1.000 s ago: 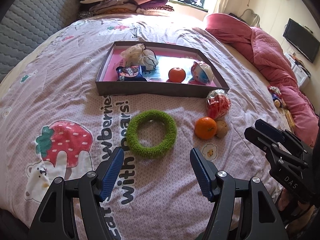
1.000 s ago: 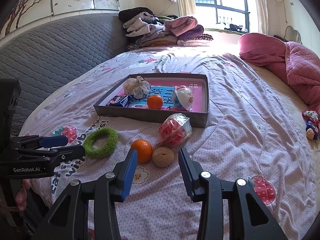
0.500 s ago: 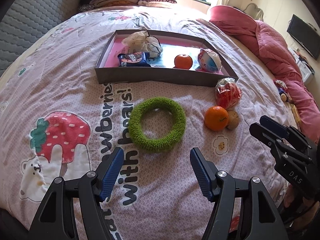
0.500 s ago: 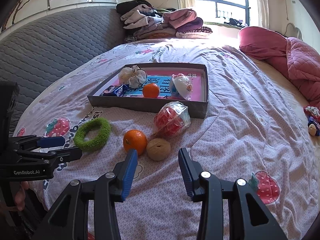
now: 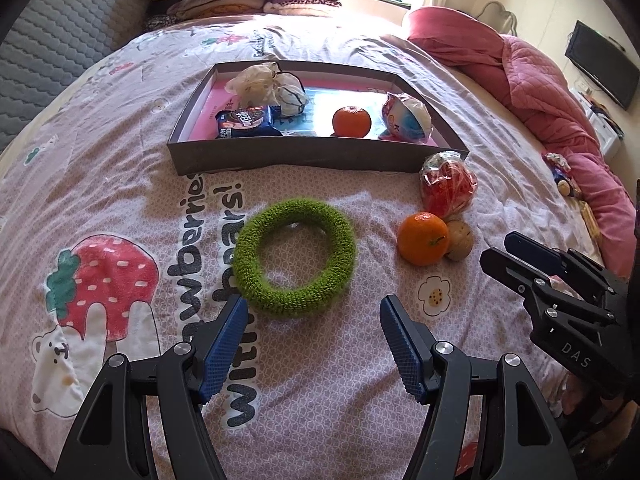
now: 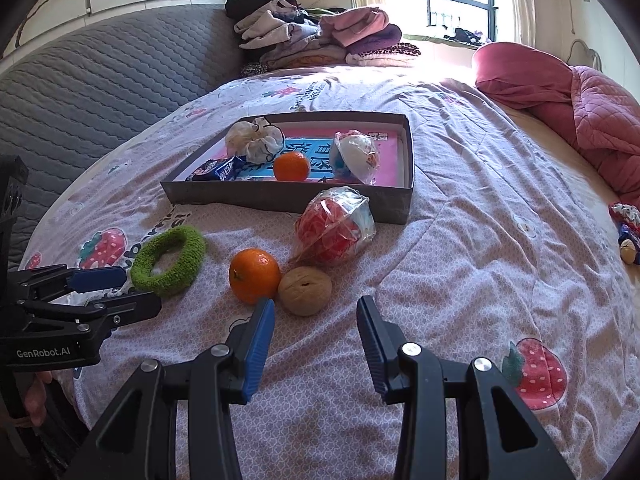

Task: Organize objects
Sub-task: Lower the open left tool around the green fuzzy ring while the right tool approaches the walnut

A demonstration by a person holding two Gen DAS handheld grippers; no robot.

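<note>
My left gripper (image 5: 313, 304) stands open just short of a green fuzzy ring (image 5: 336, 240) lying flat on the bedspread. The right gripper (image 6: 315, 304) is open too, with nothing between its fingers. A brown walnut-like ball (image 6: 305, 290) lies just ahead of it, touching an orange (image 6: 254, 276). Behind them leans a clear bag of red stuff (image 6: 332, 228), against the grey box (image 6: 280, 196). The box holds a second orange (image 5: 351, 121), a blue snack packet (image 5: 244, 120), a white bag (image 5: 268, 84) and a wrapped ball (image 5: 406, 118).
Everything lies on a pink printed bedspread (image 5: 120, 208). A red quilt (image 6: 592, 120) is bunched at the right, and folded clothes (image 6: 320, 40) are piled at the far end. A grey padded headboard (image 6: 100, 80) runs along the left. Small toys (image 6: 628, 236) sit at the right edge.
The right gripper has sunk a little toward the bedspread near the walnut-like ball. The left gripper has hardly moved. Both keep the same jaw width.
</note>
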